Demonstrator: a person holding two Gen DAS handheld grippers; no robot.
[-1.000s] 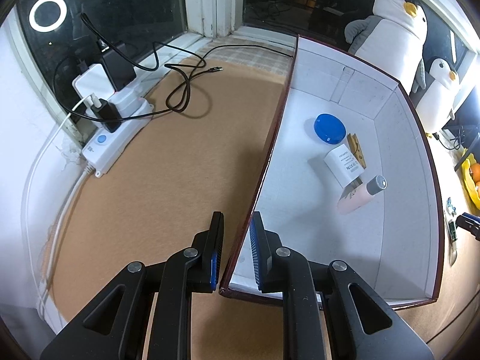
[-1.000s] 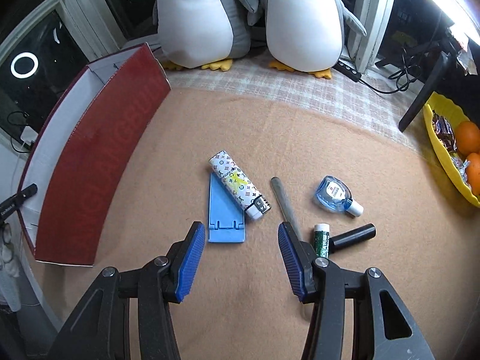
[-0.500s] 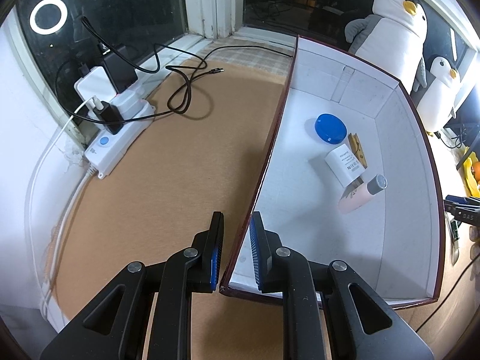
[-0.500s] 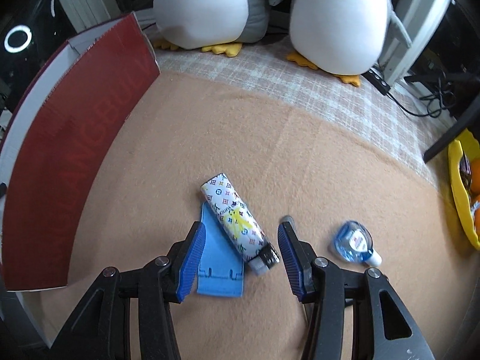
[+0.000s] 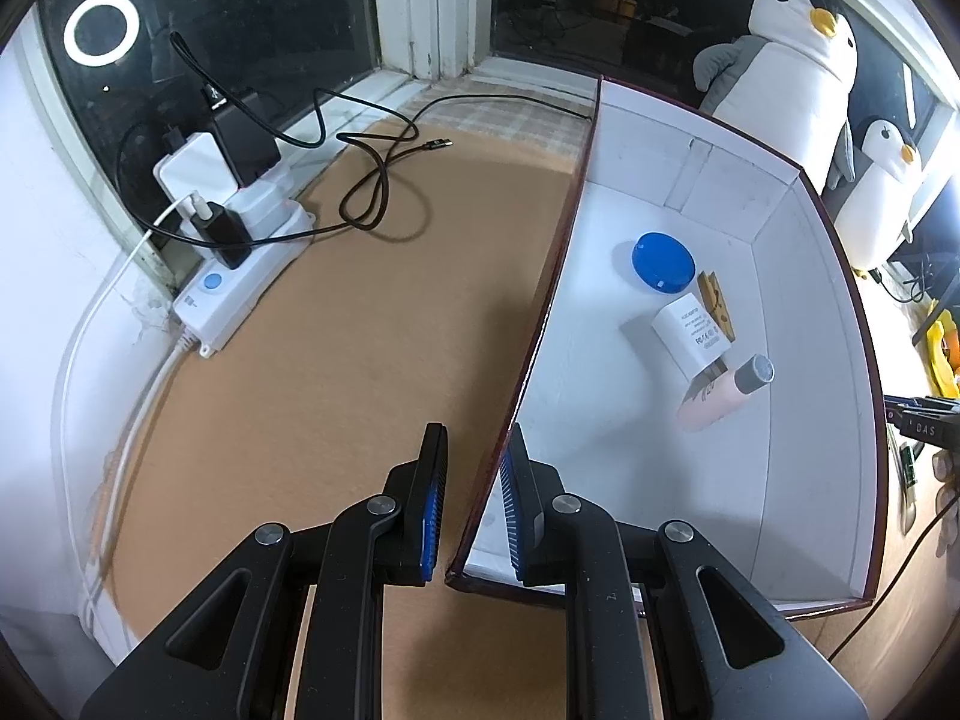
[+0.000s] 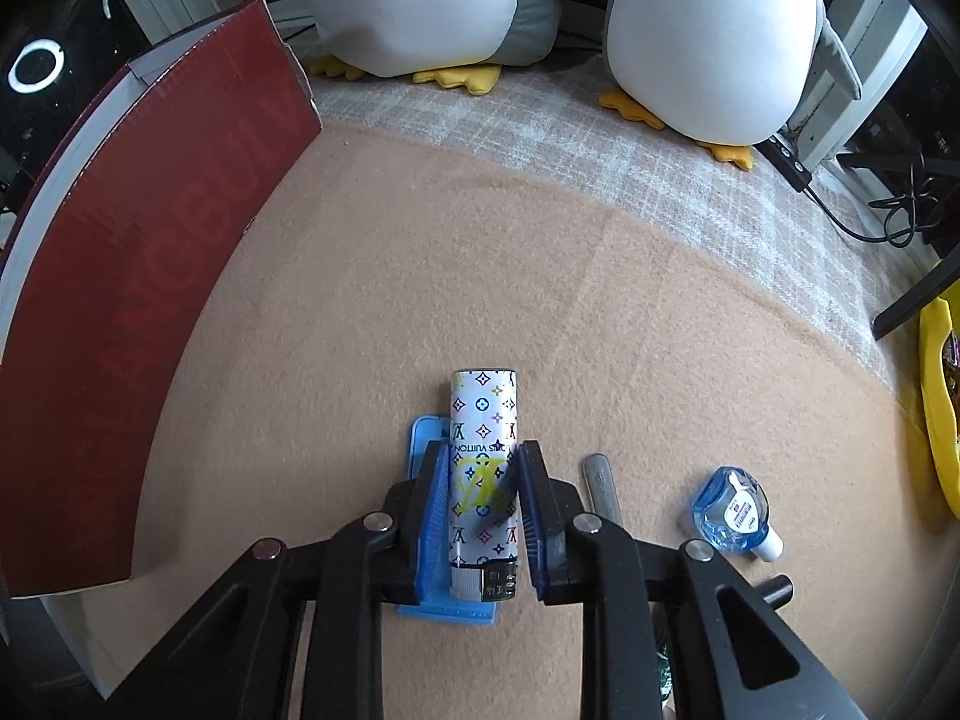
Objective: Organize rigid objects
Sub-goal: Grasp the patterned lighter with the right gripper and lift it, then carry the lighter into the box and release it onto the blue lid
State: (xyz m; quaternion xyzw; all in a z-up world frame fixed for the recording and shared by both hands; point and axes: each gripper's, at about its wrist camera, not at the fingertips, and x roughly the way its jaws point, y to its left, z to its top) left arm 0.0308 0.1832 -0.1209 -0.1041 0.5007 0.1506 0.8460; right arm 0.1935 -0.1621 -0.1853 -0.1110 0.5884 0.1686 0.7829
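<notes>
Between the right tongs (image 6: 480,504) lies the lighter (image 6: 483,480), jaws closing onto its sides, atop a blue stand (image 6: 427,456) on the bench (image 6: 420,300). Lighter white, monogram print. Left tongs (image 5: 471,504) clenched on box (image 5: 810,480) wall.

Your lighting's decent and both views are sharp. A ring light (image 5: 101,29) glares off the dark window (image 5: 240,30), and there's blown-out white at the upper right. The box (image 5: 660,480) interior reads bright with soft shadows. Edges bend hard (fisheye, corners go black).
</notes>
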